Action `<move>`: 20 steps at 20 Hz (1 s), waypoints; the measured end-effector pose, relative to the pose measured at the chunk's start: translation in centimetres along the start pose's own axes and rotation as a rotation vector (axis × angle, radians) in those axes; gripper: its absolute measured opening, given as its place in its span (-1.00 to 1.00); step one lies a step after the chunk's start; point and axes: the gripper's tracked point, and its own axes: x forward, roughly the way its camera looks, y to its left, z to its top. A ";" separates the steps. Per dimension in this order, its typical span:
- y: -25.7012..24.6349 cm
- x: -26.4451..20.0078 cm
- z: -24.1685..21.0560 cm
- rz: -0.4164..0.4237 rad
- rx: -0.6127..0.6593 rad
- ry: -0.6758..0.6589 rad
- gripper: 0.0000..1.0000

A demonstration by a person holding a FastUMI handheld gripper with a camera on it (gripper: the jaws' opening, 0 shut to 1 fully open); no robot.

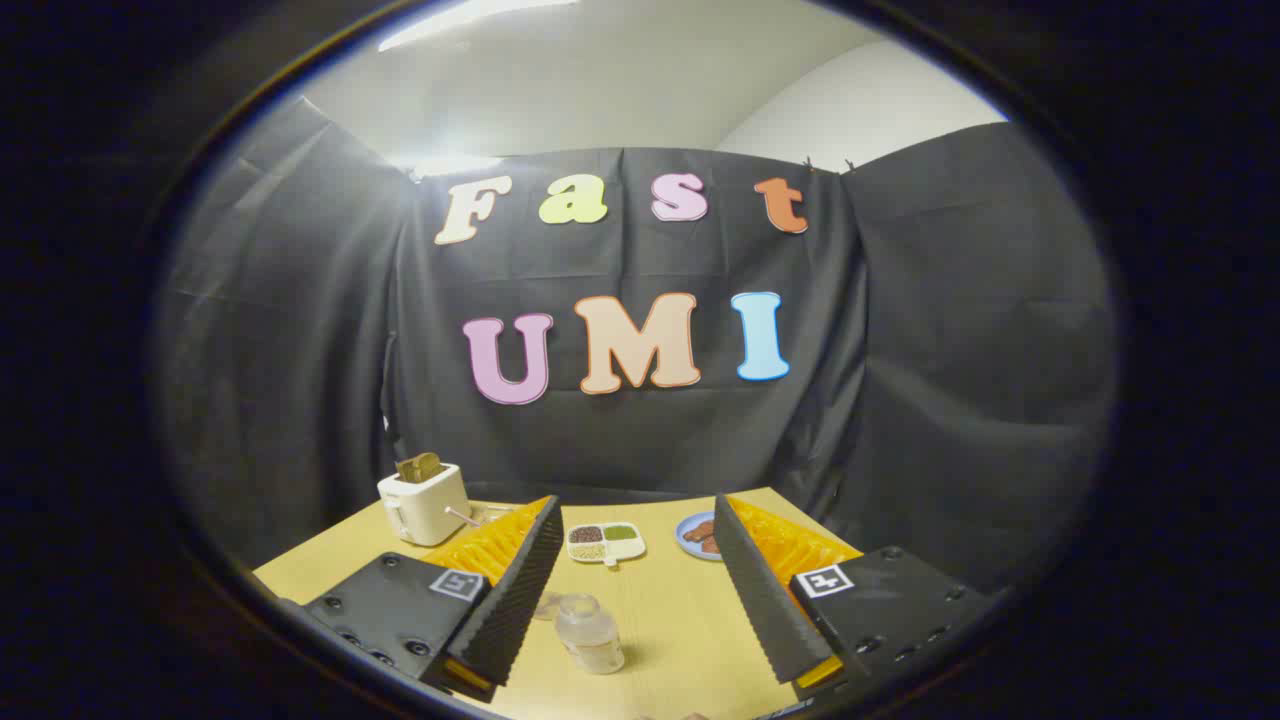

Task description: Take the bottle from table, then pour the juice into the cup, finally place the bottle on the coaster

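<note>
1. A clear thing behind the left finger is half hidden; I cannot tell what it is.
2. The bottle is small and clear, upright on the table, between the widely spread fingers of the gripper, untouched.

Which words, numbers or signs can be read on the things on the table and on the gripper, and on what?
No readable words or numbers.
Hand-held gripper, fingers open: one square black-and-white marker on each side, a pattern, no text.
Bottle between the fingers: no label readable.
Toaster, dish: no text visible.
</note>
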 end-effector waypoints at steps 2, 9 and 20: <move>-0.1 -0.3 0.2 -0.003 0.004 -0.008 0.93; 0.0 -1.1 0.7 0.010 0.007 -0.012 0.93; 0.9 -1.0 0.2 0.024 -0.012 -0.005 0.93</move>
